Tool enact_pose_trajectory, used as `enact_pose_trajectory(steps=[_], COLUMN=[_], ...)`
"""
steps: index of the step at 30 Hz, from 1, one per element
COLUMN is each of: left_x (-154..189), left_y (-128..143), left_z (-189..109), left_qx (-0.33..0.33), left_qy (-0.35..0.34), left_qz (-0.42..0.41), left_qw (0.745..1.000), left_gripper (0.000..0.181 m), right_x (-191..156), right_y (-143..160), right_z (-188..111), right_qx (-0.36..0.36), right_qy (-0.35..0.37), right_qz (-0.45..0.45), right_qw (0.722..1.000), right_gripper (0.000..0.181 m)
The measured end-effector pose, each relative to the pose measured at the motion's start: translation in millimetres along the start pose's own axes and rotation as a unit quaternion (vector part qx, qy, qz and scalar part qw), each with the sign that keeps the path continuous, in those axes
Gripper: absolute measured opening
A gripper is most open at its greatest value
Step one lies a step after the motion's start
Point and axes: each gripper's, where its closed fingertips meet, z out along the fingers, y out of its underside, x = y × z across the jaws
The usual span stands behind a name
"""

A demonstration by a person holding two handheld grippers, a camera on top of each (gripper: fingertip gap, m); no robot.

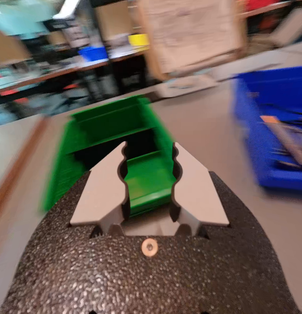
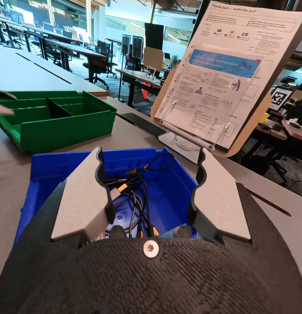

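My left gripper [image 1: 149,146] is open and empty, hovering over the near end of a green divided tray [image 1: 102,129]; this view is motion-blurred. The green tray [image 2: 65,130] has several compartments and a black divider [image 2: 56,110]. The left gripper's fingers [image 2: 2,108] show at the far left edge of the right wrist view, over the tray. My right gripper [image 2: 150,150] is wide open and empty, above a blue bin [image 2: 51,168]. A tangle of black and braided cables [image 2: 138,195] with orange and silver plugs lies in the bin. The blue bin also shows in the left wrist view [image 1: 274,136].
Both bins sit on a grey table [image 2: 146,141]. A tilted document stand with printed sheets [image 2: 214,76] rises behind the blue bin, on a white base [image 2: 185,144]. A black flat panel [image 2: 143,125] lies beside it. Desks and chairs fill the room beyond.
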Motion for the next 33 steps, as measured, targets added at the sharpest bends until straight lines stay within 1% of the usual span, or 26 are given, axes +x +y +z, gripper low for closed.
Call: enact_pose_trajectory(steps=[1,2,3,5,6,7,9,10,11,12,13,14,15,17,19,22,24,26,28,30,31,32,33], left_x=[-51,-94,-125,-156,-162,-160,-137,-126,-131,-145,-146,-145,-145,-138,-127,-107,-96,-80,-57,-30,-16,-2,10], left_y=[8,21,37,68,82,91,99,99,102,105,102,100,95,77,62,27,-2,-36,-67,-92,-103,-112,-120], left_z=[-7,-12,-12,0,7,17,35,43,48,49,50,50,50,45,37,25,16,6,-2,-6,-8,-9,-11], left_qx=[-0.018,-0.044,-0.073,-0.119,-0.137,-0.148,-0.149,-0.138,-0.134,-0.129,-0.114,-0.101,-0.080,-0.022,0.000,0.040,0.081,0.128,0.171,0.199,0.213,0.225,0.239], left_qy=[-0.068,-0.115,-0.134,-0.120,-0.106,-0.081,0.001,0.032,0.004,-0.052,-0.062,-0.066,-0.072,-0.068,-0.077,-0.093,-0.113,-0.127,-0.129,-0.120,-0.110,-0.098,-0.085], left_qz=[-0.011,-0.025,-0.039,-0.071,-0.088,-0.108,-0.136,-0.136,-0.133,-0.127,-0.140,-0.178,-0.209,-0.270,-0.256,-0.245,-0.248,-0.226,-0.200,-0.184,-0.184,-0.187,-0.194], left_qw=[0.997,0.992,0.988,0.983,0.981,0.980,0.979,0.981,0.982,0.982,0.982,0.977,0.972,0.960,0.964,0.964,0.959,0.957,0.956,0.955,0.953,0.951,0.948], left_gripper=[0.054,0.064,0.068,0.068,0.068,0.067,0.065,0.054,0.044,0.033,0.023,0.012,0.002,0.003,0.003,0.002,0.002,0.002,0.002,0.002,0.002,0.002,0.002], right_x=[-3,-7,-10,-21,-28,-29,-25,-28,-30,-30,-31,-33,-35,-36,-39,-56,-76,-97,-112,-126,-132,-133,-125], right_y=[-1,-3,-6,-10,-7,0,7,9,9,7,3,-1,-5,-13,-21,-31,-33,-33,-44,-60,-64,-64,-61], right_z=[1,2,4,10,16,19,24,24,24,24,23,22,21,20,20,23,28,35,41,49,54,60,66], right_qx=[0.002,0.005,0.012,0.029,0.021,-0.007,-0.036,-0.044,-0.047,-0.046,-0.037,-0.027,-0.020,-0.003,0.022,0.047,0.055,0.057,0.086,0.118,0.118,0.108,0.098], right_qy=[-0.002,-0.005,-0.005,-0.014,-0.023,-0.014,0.027,0.030,0.032,0.036,0.038,0.034,0.030,0.031,0.031,0.012,-0.015,-0.039,-0.051,-0.069,-0.074,-0.066,-0.035], right_qz=[0.006,0.015,0.029,0.057,0.062,0.046,0.020,0.009,0.006,0.008,0.012,0.015,0.019,0.028,0.045,0.068,0.082,0.095,0.125,0.147,0.141,0.125,0.103], right_qw=[1.000,1.000,0.999,0.998,0.998,0.999,0.999,0.999,0.998,0.998,0.999,0.999,0.999,0.999,0.998,0.997,0.995,0.993,0.987,0.980,0.980,0.984,0.989], right_gripper=[0.110,0.110,0.110,0.108,0.106,0.103,0.118,0.117,0.117,0.117,0.117,0.117,0.116,0.117,0.116,0.114,0.111,0.109,0.108,0.099,0.092,0.081,0.063])
